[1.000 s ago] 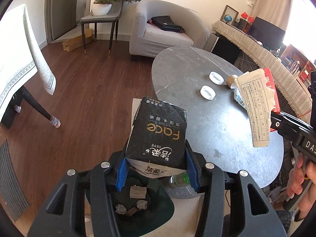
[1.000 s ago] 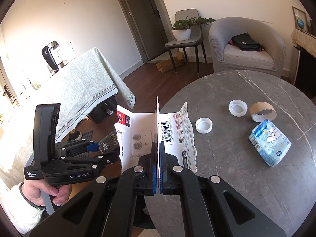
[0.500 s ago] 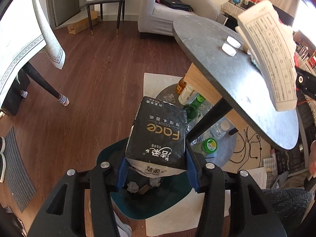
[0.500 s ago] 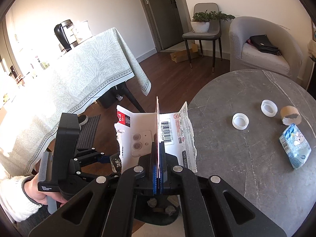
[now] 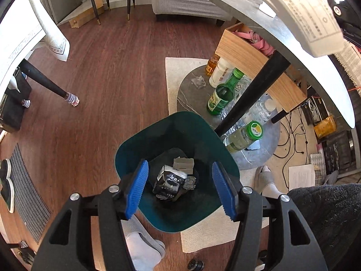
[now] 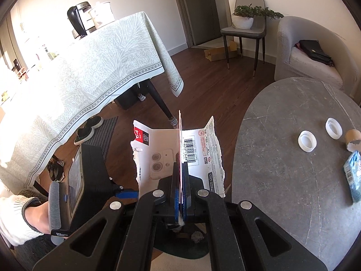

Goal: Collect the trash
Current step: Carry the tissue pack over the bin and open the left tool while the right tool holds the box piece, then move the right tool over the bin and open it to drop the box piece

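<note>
Dark green plastic forms the trash bin (image 5: 180,212), which stands on the floor beside the leg of the grey stone table (image 6: 293,158). The left gripper (image 5: 179,189) hangs right above the bin with its blue jaws wide apart, and nothing is between them. Inside the bin, at the bottom, lies the black tissue pack (image 5: 169,184), next to a grey piece of cardboard (image 5: 183,163) and a crumpled ball of paper (image 5: 190,183). The right gripper (image 6: 179,194) is near the edge of the table, higher than the bin, and its jaws are closed tightly on a torn white carton (image 6: 198,158) with a barcode and a red label. On the table, far from the bin, rest two white caps (image 6: 306,140), a paper roll core (image 6: 353,139) and a blue wrapper (image 6: 353,176). Under the table stand several bottles (image 5: 222,92).
</note>
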Demonstrator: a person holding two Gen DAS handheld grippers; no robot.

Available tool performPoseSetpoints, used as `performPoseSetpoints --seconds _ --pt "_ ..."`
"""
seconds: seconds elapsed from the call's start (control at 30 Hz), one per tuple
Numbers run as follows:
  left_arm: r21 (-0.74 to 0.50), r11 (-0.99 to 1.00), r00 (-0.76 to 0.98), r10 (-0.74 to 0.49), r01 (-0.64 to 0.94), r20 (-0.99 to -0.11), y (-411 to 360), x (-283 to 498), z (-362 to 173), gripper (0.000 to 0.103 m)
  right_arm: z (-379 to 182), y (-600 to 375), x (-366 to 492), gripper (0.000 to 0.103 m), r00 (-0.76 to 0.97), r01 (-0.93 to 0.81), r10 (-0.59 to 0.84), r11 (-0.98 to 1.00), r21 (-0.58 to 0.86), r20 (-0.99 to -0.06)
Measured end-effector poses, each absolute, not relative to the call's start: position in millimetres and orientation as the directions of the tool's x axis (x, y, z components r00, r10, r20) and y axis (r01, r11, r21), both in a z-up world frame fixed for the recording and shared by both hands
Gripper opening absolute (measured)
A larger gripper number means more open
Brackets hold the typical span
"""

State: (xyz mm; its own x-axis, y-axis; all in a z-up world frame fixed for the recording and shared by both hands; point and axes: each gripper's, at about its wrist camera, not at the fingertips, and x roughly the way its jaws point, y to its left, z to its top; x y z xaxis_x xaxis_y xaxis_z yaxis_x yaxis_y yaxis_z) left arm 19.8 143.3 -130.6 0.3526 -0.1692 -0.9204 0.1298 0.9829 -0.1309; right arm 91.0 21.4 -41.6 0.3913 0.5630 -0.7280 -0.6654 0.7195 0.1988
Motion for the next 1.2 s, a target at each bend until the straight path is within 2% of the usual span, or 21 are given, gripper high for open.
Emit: performPoseSetpoints --seconds 0.2,0.6,0.87,1.2 --pt "-0.143 0.985 0.376 -0.167 0.092 -0.911 163.0 13.8 -126.9 0.059 -50.9 40.3 93.7 0.002 0.373 -0.676 0.541 0.715 0.179 -0.754" --pt "-0.204 0.978 0.486 -0.160 -0.039 -0.860 222.7 7.8 -97.1 0.041 -99.1 85.9 86.3 0.002 0.299 -0.712 0.450 0.693 0.117 -0.841" --pt "-0.243 0.967 0.563 -0.162 -0.071 -0.810 248.3 2.8 -68.8 0.036 -131.7 102.8 79.0 0.002 0.249 -0.737 0.388 0.671 0.086 -0.888" --pt "-0.249 0.968 0.646 -0.173 -0.026 -0.743 245.7 1.3 -34.2 0.036 -174.2 118.8 71.7 0.003 0.173 -0.766 0.278 0.642 0.048 -0.945"
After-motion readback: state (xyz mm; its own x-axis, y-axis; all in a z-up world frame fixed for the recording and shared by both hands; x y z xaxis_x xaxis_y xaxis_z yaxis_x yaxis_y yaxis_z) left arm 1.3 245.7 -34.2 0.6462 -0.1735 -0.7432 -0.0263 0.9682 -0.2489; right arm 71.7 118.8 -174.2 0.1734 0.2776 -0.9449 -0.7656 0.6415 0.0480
